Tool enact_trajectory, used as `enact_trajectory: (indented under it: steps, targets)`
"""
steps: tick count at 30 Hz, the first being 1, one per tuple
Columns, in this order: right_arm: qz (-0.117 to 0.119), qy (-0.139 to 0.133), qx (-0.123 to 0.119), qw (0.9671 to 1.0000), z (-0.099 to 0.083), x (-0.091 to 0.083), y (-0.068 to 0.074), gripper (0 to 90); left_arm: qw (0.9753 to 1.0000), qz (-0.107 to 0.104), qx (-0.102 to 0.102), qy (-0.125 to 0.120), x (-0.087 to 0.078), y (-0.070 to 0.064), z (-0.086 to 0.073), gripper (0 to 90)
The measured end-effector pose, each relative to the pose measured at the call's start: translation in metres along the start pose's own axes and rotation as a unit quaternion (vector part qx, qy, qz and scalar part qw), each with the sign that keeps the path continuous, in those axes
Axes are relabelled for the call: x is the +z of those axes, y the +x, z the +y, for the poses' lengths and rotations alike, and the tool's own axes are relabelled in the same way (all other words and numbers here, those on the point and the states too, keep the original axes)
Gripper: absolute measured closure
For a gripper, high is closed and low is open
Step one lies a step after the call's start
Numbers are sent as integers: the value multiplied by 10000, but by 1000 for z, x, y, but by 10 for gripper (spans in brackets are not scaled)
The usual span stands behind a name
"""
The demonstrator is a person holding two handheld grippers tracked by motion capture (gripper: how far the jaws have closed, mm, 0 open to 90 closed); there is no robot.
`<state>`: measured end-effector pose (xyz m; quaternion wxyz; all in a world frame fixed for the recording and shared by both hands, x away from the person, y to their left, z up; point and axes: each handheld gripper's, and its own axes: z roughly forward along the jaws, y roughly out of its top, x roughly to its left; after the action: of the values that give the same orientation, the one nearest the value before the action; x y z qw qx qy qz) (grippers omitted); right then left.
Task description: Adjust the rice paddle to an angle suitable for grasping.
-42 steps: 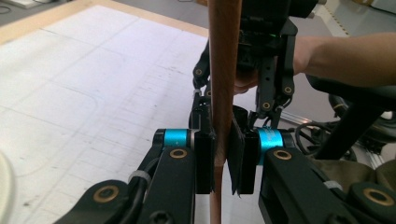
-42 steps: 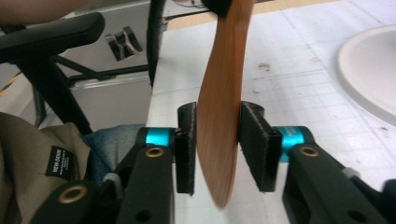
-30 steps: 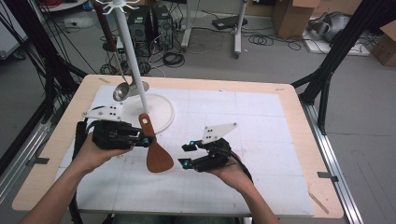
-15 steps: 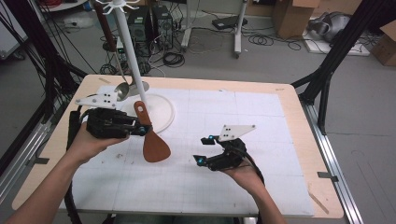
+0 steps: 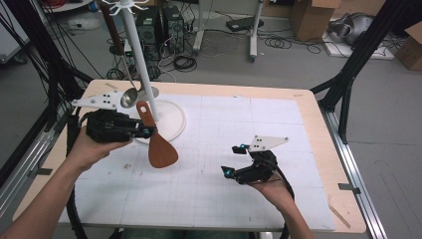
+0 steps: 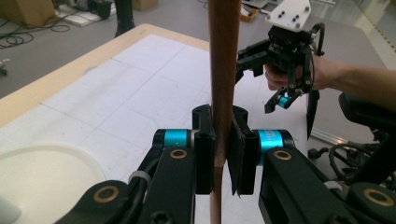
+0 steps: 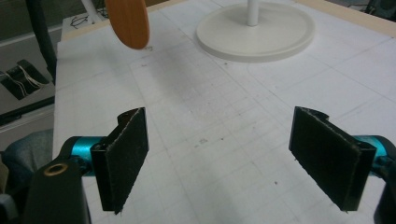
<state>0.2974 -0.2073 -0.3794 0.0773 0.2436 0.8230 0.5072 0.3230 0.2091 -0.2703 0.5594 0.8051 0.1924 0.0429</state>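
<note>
A wooden spatula hangs blade-down above the white mat, its handle clamped between the jaws of my left gripper at the left of the table. My left gripper is shut on that handle. The spatula blade is at the top left of the right gripper view. A white utensil stand with a round base rises just behind the spatula; a metal ladle hangs from it. My right gripper is held low over the mat at the right, and this right gripper stands open with nothing between its pads.
The white gridded mat covers the wooden table. The stand's base sits at the back left. Black frame posts, cables and cardboard boxes stand on the floor beyond the table.
My left gripper has carried the spatula up and back toward the stand's pole. My right gripper has drifted right and nearer to the front edge, still open.
</note>
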Motion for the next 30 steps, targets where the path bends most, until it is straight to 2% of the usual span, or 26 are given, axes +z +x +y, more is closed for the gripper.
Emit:
enact_trajectory:
  steps: [11, 14, 17, 19, 20, 22, 27, 30]
  targets:
    - [-128, 4, -7, 9999, -6, -8, -3, 175, 9998, 204, -53, -29, -22, 1, 1, 818]
    - [-147, -9, 20, 9999, -6, -8, -4, 159, 9996, 227, -91, -114, -29, 2, 1, 818]
    - [-169, -12, 41, 9998, -7, -8, -6, 154, 9994, 321, -72, -56, -34, 1, 2, 818]
    - [-187, -2, 45, 9998, -7, -9, -7, 149, 9992, 371, -20, -114, -39, 0, 4, 818]
    - [-202, -9, 45, 9998, -8, -9, -7, 139, 9993, 369, -25, -112, -41, -1, 6, 818]
    - [-235, 27, 74, 9997, -8, -9, -8, 137, 9985, 502, 175, 89, -45, -3, 15, 818]
    - [-256, 13, 125, 9996, -10, -10, -10, 112, 9978, 539, 377, 115, -53, -8, 40, 818]
    - [-301, 0, 106, 9995, -10, -11, -11, 108, 9976, 529, 424, 128, -55, -7, 50, 818]
